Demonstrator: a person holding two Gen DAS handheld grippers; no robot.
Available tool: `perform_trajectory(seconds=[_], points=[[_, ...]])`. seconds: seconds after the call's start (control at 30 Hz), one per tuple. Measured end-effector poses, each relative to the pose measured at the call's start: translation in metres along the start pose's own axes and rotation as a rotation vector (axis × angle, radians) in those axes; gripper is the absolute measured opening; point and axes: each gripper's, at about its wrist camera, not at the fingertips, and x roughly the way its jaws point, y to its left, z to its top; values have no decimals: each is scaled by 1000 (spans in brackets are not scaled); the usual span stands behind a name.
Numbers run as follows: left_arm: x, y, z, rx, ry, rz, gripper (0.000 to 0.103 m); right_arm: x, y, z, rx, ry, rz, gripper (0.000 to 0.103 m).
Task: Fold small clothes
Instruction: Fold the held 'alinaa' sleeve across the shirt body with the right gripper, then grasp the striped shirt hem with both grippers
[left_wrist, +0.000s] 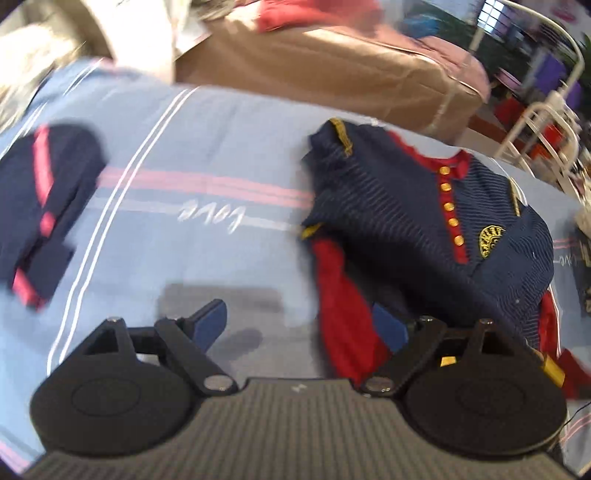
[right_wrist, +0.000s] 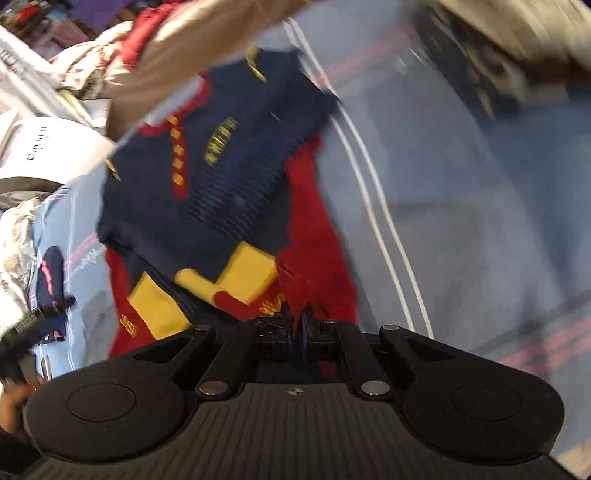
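Light blue bedsheet (left_wrist: 229, 155) spread wide, pink and white stripes, "love" script upside down in left wrist view. Tan cushion (left_wrist: 325, 74) at 12 o'clock behind it. White metal rack (left_wrist: 535, 122) at 2 o'clock. Bright window (left_wrist: 493, 14) top right, daylight. White bag (right_wrist: 48, 147) at 9 o'clock in right wrist view; clutter blurred.

Lighting: bright daylight, window (left_wrist: 493, 14) glowing at the top right of the left view. Shadow: soft grey patch on the blue sheet (left_wrist: 221, 177). Blur: motion smear in both views, heaviest in the right view. Distortion: fisheye bending, dark corners.
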Motion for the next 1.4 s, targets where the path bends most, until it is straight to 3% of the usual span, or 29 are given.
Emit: perform_trajectory(seconds=[0.07,0.13,0.17,0.2,0.27,0.4,0.57,0.63,0.67,0.77,0.8,0.97,1.03,1.13,1.4], points=[[10,-9,10,32,6,-4,86,0,2,-16,22,69,34,9],[19,-17,16,65,7,2,86,-1,15,-26,-67,88,17,11],[22,-20,17,80,13,4,86,-1,19,-28,-112,88,6,26],[24,-24,18,89,17,-2,86,1,20,-30,-148,106,-3,57],[24,-29,15,102,28,-19,86,5,18,-35,-200,159,6,86],[22,-36,-5,160,68,-23,86,-7,15,-35,-235,111,-55,77],[19,-23,-37,136,145,-12,84,-8,38,-9,-327,-26,-1,77],[17,-18,-46,124,161,-5,84,6,49,-5,-397,-33,24,77],[16,-16,-50,116,169,-4,84,14,51,-4,-409,-22,26,82],[13,-15,-58,116,187,2,84,55,41,-9,-395,76,-67,85],[12,-14,-61,118,194,5,84,57,40,-13,-429,58,-61,89],[-1,-9,-80,128,184,-47,85,31,52,-11,-551,0,-50,92],[-14,-2,-93,139,169,-122,85,17,44,-6,-526,-1,-50,103],[-27,7,-116,134,189,-206,99,3,12,-3,-421,25,-40,103],[-26,20,-156,72,281,-304,99,-19,-44,-43,-172,129,29,103]])
